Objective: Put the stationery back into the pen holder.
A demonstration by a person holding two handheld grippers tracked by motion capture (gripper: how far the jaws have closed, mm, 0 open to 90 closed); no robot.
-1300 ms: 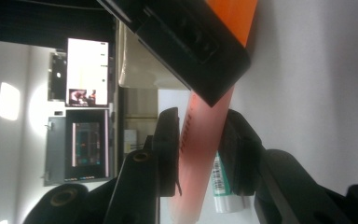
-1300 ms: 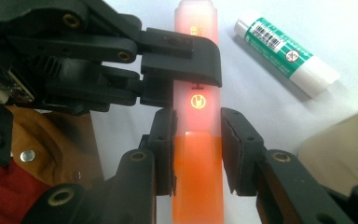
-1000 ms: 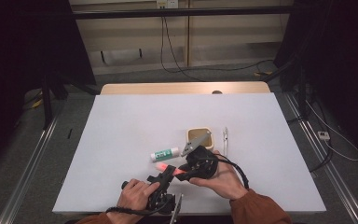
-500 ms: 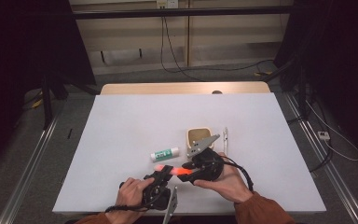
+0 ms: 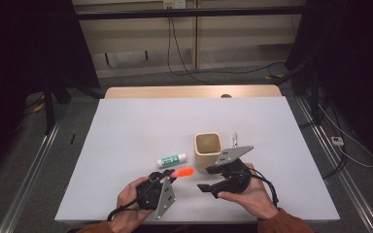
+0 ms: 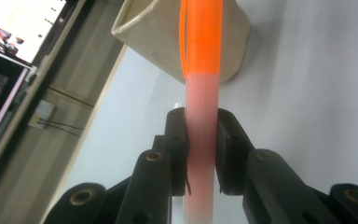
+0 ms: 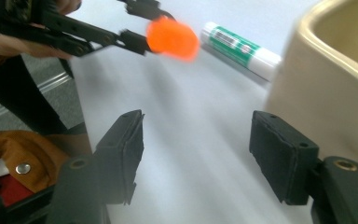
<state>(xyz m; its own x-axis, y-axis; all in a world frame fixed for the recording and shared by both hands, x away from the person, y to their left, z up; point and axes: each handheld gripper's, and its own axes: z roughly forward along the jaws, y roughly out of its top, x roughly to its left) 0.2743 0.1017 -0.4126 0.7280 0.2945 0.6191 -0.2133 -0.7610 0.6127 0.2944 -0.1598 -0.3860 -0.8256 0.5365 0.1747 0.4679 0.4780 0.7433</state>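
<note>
An orange marker (image 5: 183, 173) (image 6: 200, 84) is clamped in my left gripper (image 5: 167, 177) (image 6: 200, 144), its tip pointing toward the beige square cup (image 5: 208, 150) (image 6: 168, 42). In the right gripper view the marker (image 7: 172, 39) hangs ahead, held by the other gripper. My right gripper (image 5: 205, 180) (image 7: 198, 154) stands open just in front of the cup (image 7: 326, 88), nothing between its jaws. A white and green glue stick (image 5: 172, 159) (image 7: 240, 49) lies on the white table (image 5: 126, 136) left of the cup.
A thin metal pen-like item (image 5: 234, 140) lies right of the cup. A wooden strip (image 5: 189, 92) runs along the table's far edge, with cables on the floor beyond. The table's left and far parts hold nothing.
My left gripper has lifted and swung the orange marker right, toward the cup. My right gripper has moved slightly right and let the marker go; it now stands open.
</note>
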